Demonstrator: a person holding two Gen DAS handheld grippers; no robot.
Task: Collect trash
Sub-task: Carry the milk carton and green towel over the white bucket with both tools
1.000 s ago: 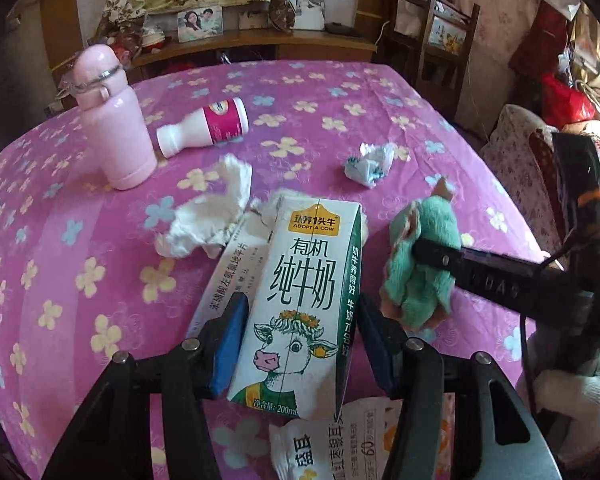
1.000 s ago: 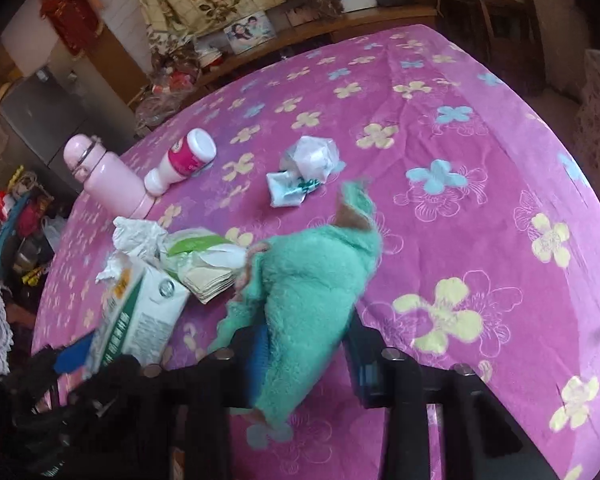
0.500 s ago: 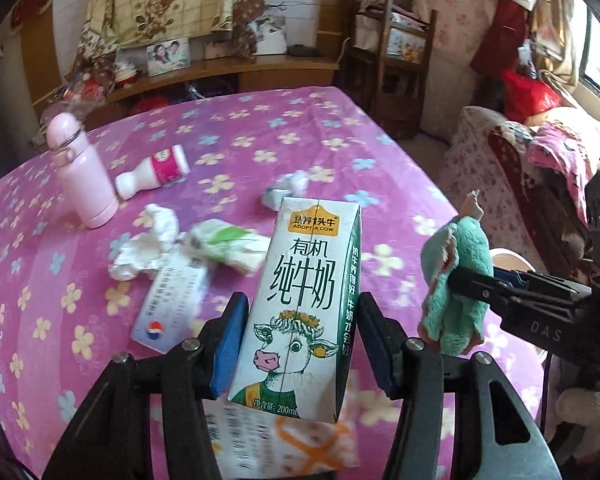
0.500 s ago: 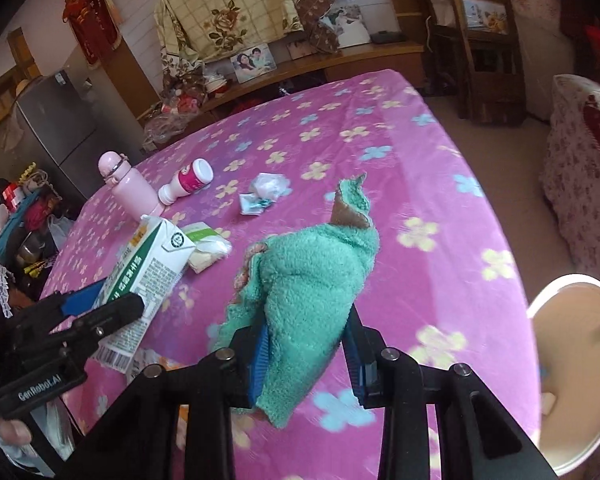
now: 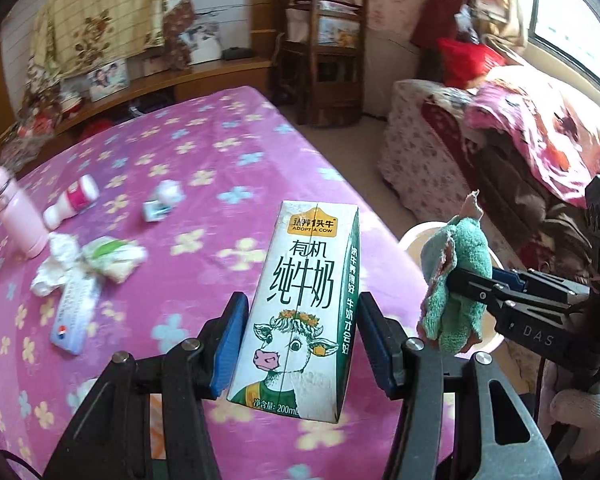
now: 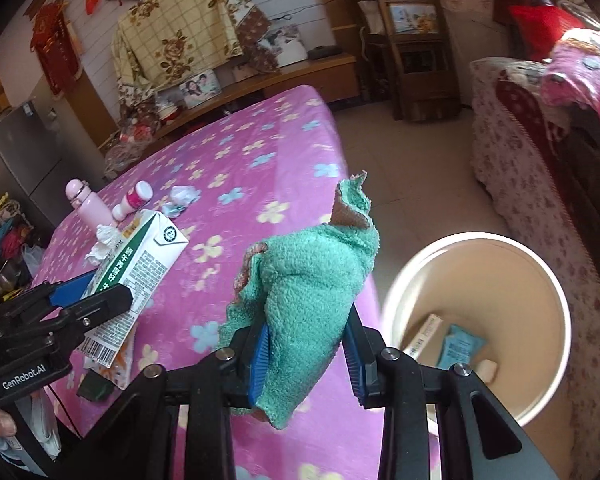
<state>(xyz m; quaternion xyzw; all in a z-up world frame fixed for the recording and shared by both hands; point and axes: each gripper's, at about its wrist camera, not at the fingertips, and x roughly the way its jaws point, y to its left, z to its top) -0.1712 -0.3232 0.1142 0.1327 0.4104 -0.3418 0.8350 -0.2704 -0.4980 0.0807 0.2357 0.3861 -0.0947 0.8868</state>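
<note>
left hand-held gripper (image 5: pixel 300 344): clamped, angled down | right hand-held gripper (image 6: pixel 306 354): clamped, angled down

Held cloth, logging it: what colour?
Teal-green cloth, with a brownish underside; clearest in the right wrist view.

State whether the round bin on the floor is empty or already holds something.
Not empty: the bin already holds a blue packet, a white box and a small pale piece.
</note>
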